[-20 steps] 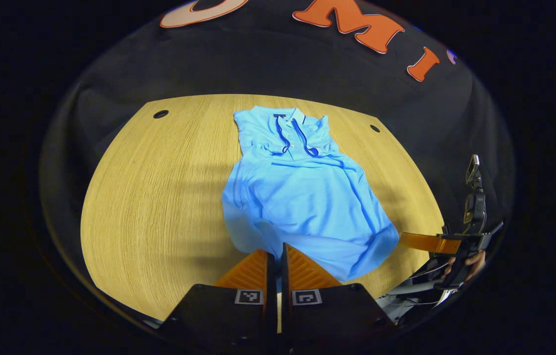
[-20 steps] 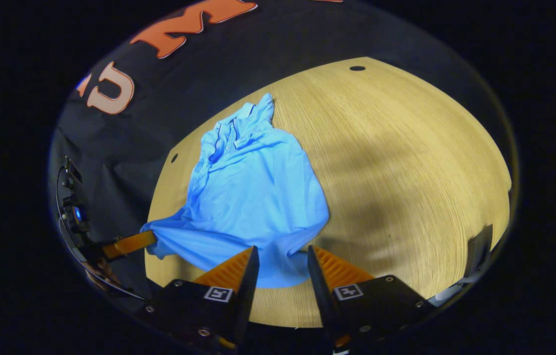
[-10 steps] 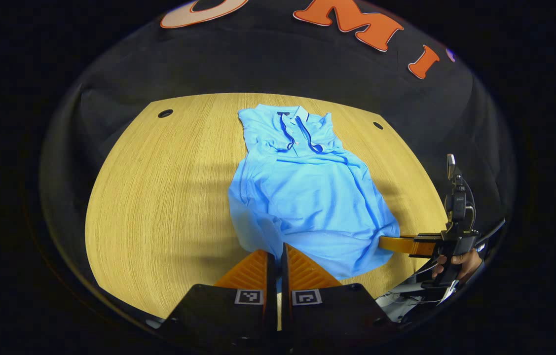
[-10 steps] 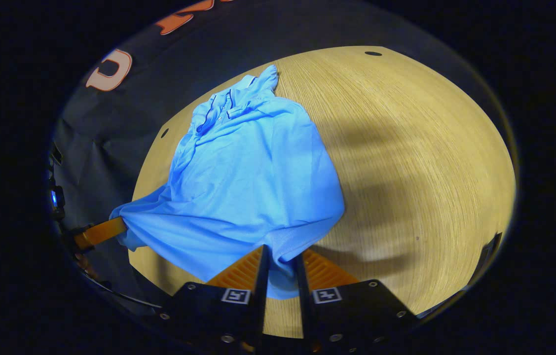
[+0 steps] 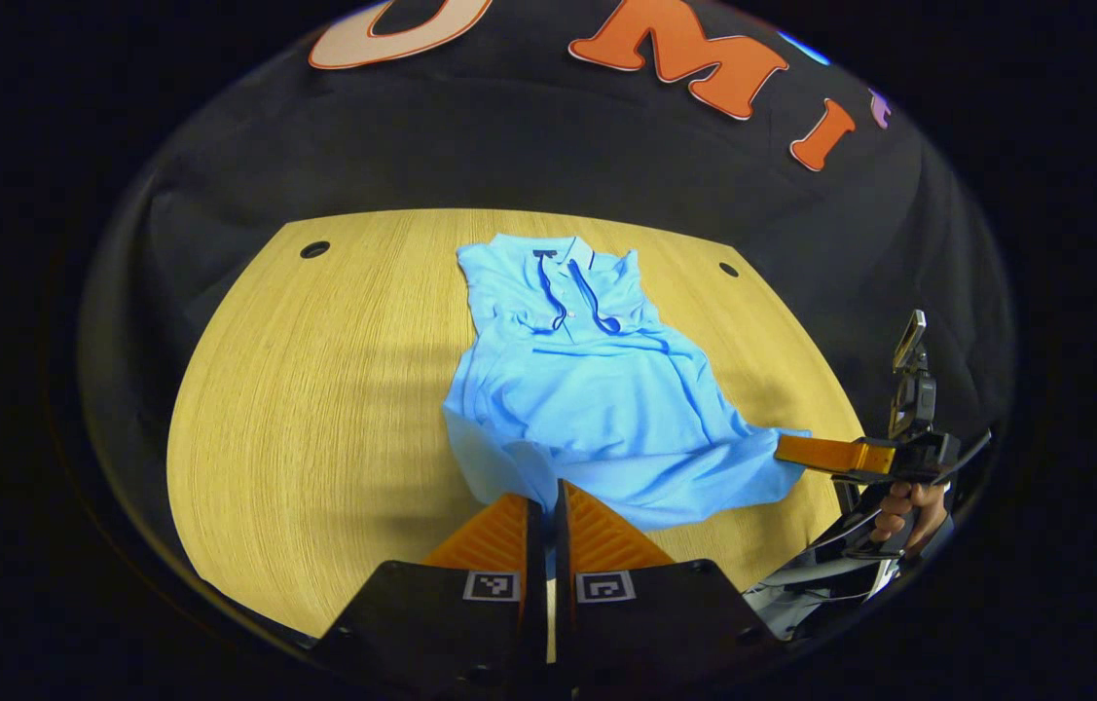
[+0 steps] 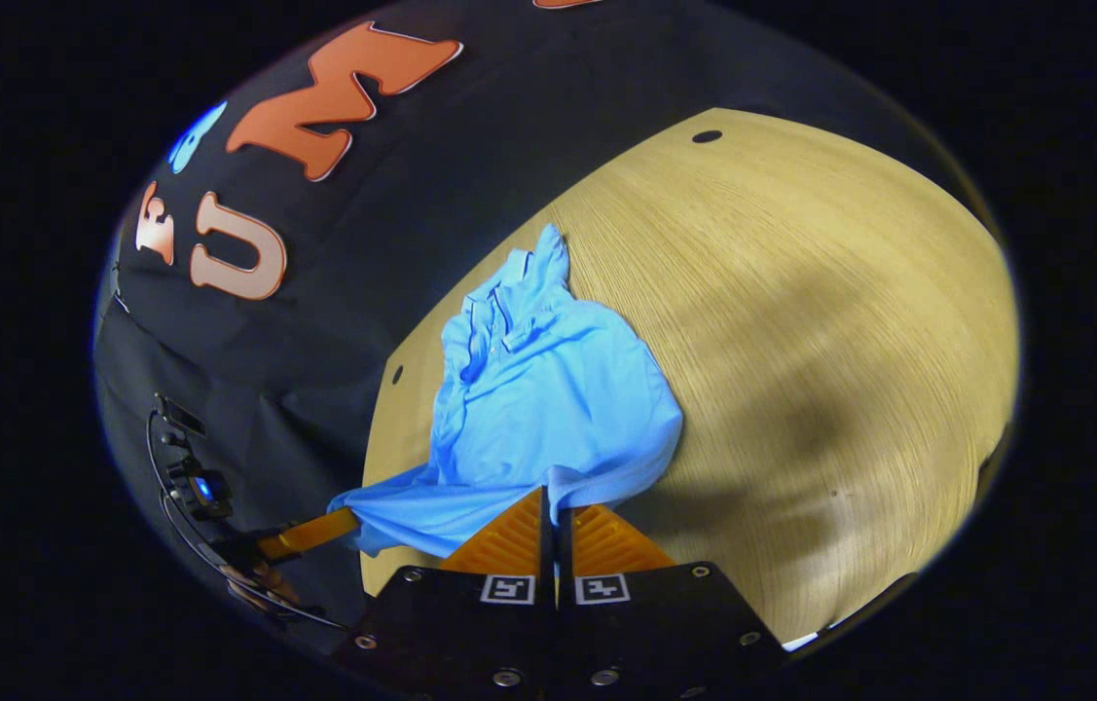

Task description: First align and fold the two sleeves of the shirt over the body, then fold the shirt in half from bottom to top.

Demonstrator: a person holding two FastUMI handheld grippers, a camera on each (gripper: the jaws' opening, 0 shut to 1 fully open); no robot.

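Note:
A light blue polo shirt [image 5: 597,389] lies collar-far on the wooden table [image 5: 314,389], sleeves folded in over the body. My left gripper [image 5: 545,498] is shut on the bottom hem at its left corner. The right gripper [image 5: 786,447], held by a hand [image 5: 903,506], grips the hem's right corner, which is lifted off the table. In the right gripper view the shirt [image 6: 548,399] stretches away from my right gripper [image 6: 552,504], shut on the hem. The left gripper [image 6: 344,521] holds the other corner at lower left.
The table [image 6: 801,321] has small round holes near its far corners [image 5: 314,249] [image 5: 728,269]. Black cloth walls stand behind the table. Bare wood lies to the left of the shirt [image 5: 334,409] and to its right [image 6: 850,370].
My right gripper went from open to shut on the shirt's hem and then raised that corner off the table. The left gripper stayed shut on its corner.

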